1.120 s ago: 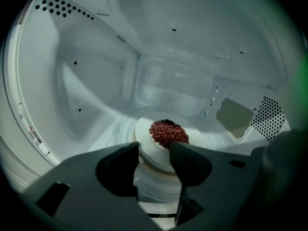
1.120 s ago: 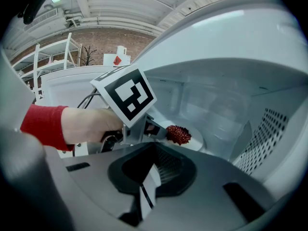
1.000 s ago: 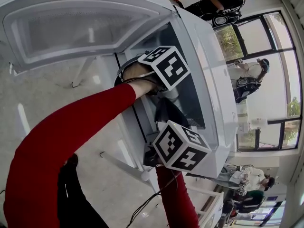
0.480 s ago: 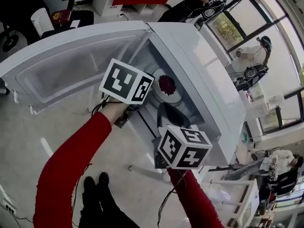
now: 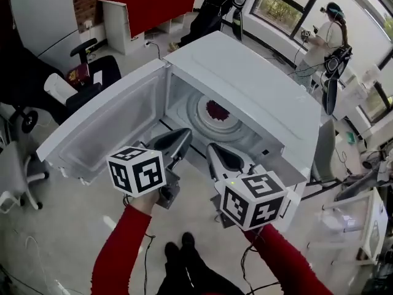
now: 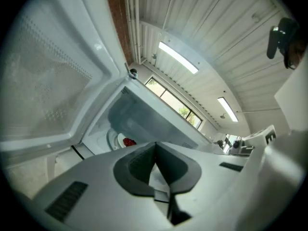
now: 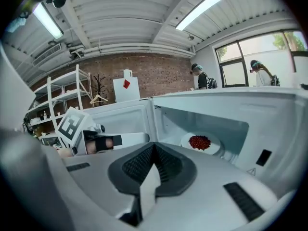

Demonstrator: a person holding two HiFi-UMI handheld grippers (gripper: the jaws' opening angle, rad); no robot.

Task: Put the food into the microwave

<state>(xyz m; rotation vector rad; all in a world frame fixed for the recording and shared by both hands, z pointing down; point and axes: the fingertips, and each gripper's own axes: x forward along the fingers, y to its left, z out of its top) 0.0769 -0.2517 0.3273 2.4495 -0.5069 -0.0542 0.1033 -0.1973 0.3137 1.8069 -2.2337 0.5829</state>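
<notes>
White plastic door [image 5: 104, 128] of the microwave takes up the left of the head view. It is swung fully open, and its long side runs from lower left up toward the hinge at upper centre.

Just right of its free end, in the lower middle, I have the left gripper [image 5: 175, 141]. Its jaws have just been closing and now meet pad to pad with nothing between them. The left gripper view shows the same thing, with the door panel close at its upper left. That makes this the nearer tool to the door, which I judge to be the next thing to move: a push from its outer face, sweeping rightward toward the opening.

Beyond both tools, in the upper centre, the heap of red food [image 5: 216, 110] sits on a round white plate [image 7: 186, 141]. The plate rests in the middle of the oven floor, well inside the cavity. Being round, it has no long axis and points no particular way. It lies well back from the door's path as far as I can tell.

At lower right the right gripper [image 5: 221, 155] is also pressed closed and carries nothing, its nose aimed at the opening.

The boxy white microwave [image 5: 245, 85] stretches along the upper right, its long side slanting from upper left down to the right.
</notes>
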